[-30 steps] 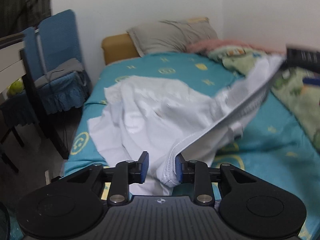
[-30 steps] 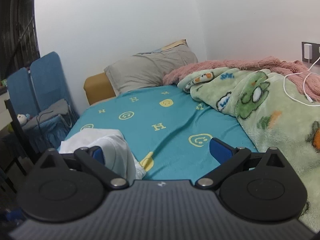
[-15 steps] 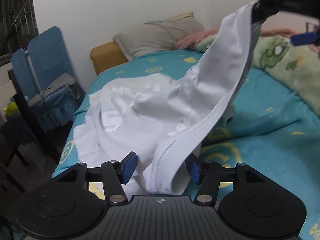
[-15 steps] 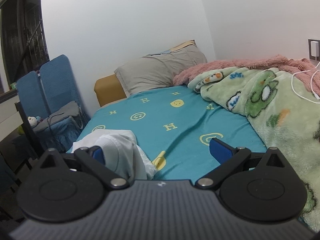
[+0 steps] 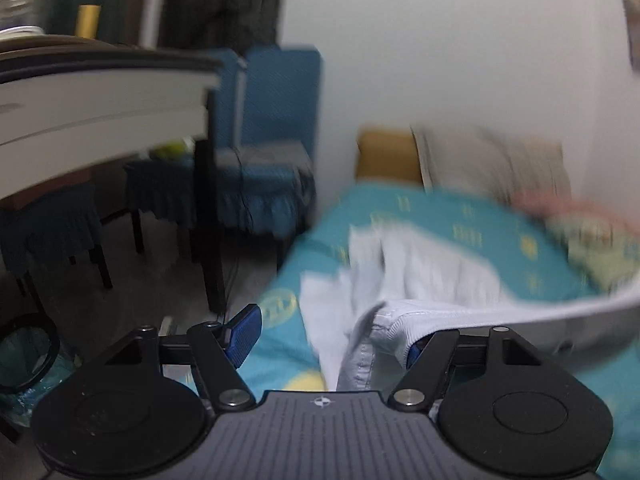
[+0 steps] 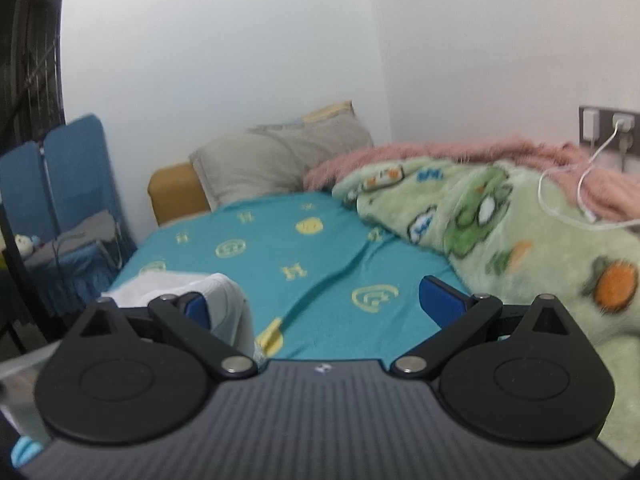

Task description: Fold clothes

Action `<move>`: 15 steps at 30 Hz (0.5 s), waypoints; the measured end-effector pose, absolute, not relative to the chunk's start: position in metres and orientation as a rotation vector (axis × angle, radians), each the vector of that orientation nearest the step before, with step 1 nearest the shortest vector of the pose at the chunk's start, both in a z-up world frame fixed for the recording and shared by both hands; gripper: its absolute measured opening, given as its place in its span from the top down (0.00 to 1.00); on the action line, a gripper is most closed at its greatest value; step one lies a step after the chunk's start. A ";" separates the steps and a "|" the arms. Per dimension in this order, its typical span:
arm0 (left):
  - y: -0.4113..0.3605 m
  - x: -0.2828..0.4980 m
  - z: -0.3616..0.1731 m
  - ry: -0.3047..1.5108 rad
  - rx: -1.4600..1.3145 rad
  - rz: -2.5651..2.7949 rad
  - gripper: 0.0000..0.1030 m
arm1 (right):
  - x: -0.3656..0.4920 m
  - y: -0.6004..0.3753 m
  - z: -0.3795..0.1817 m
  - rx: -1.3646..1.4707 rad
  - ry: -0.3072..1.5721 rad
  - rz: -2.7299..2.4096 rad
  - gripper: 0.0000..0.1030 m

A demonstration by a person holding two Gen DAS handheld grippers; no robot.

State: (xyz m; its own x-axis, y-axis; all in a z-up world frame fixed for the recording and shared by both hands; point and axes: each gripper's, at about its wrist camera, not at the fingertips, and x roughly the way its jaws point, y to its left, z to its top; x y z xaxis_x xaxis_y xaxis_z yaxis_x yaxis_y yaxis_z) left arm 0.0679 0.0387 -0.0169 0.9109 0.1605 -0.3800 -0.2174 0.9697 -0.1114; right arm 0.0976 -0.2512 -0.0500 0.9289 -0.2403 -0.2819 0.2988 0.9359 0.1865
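The left gripper [image 5: 332, 336] has its blue fingers spread wide. The white garment [image 5: 420, 276] hangs over its right finger, and a ribbed edge runs off to the right. The left finger touches nothing. The picture is blurry. The right gripper [image 6: 322, 304] is wide open too, with white cloth bunched against its left finger. The rest of the garment lies on the teal bed sheet [image 6: 320, 248]. A green blanket [image 6: 520, 232] is on the right side of the bed.
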 end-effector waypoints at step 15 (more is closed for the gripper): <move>0.026 -0.034 0.304 -0.159 -0.108 0.125 0.30 | -0.037 -0.240 0.214 0.150 -0.242 -0.243 0.00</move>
